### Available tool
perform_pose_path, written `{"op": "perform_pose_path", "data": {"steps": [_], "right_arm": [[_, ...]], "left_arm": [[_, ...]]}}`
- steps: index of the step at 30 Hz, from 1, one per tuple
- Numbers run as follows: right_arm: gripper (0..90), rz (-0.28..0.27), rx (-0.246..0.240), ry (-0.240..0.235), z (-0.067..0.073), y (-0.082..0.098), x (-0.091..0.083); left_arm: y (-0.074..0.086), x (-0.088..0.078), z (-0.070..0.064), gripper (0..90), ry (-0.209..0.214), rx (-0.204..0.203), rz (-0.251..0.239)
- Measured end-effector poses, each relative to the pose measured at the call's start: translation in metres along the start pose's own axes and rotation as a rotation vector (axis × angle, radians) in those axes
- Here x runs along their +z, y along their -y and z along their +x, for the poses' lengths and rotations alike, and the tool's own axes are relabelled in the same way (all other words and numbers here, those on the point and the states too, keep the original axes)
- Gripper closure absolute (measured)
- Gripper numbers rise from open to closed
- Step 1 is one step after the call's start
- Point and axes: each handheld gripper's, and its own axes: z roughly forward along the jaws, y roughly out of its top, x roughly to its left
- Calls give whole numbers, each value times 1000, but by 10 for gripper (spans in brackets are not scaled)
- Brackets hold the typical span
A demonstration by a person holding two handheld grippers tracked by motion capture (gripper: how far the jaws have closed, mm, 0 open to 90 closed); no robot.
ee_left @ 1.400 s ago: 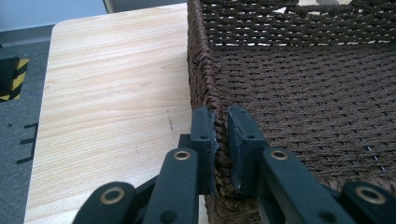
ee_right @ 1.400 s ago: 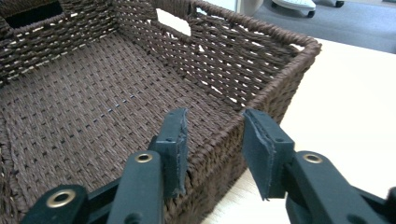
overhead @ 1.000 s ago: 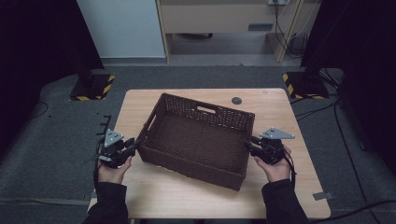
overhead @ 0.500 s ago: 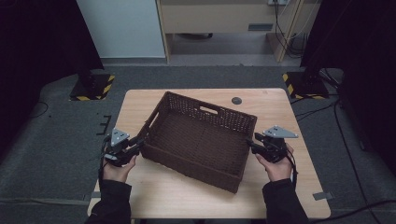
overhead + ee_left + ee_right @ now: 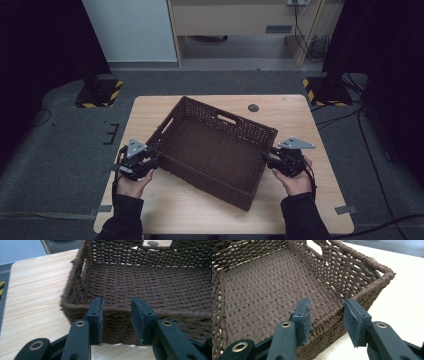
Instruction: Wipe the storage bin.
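High view: dark brown woven rectangular basket [image 5: 212, 150] sits skewed mid-table; left gripper [image 5: 156, 159] at its 8 o'clock, right gripper [image 5: 267, 159] at 3 o'clock.

Left gripper view: jaws just opened, spread, rim between, unpinched.

Right gripper view: same, spread.

Release step judged; next, both withdrawn.

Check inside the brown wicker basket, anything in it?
The basket looks empty: the high view and both gripper views show bare woven floor. The strip of floor just behind the near wall is hidden. Both grippers sit at its rim, jaws apart.
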Motion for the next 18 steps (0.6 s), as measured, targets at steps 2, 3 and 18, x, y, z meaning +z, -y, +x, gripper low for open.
{"op": "perform_pose_path", "data": {"steps": [2, 3, 18], "right_arm": [[577, 5, -7, -2, -1, -2, -1], [571, -2, -14, 5, -1, -3, -2], [573, -9, -6, 37, -3, -3, 4]], "left_arm": [[1, 4, -2, 596, -9, 11, 12], [1, 4, -2, 588, -14, 12, 10], [-2, 7, 0, 563, -8, -12, 3]]}}
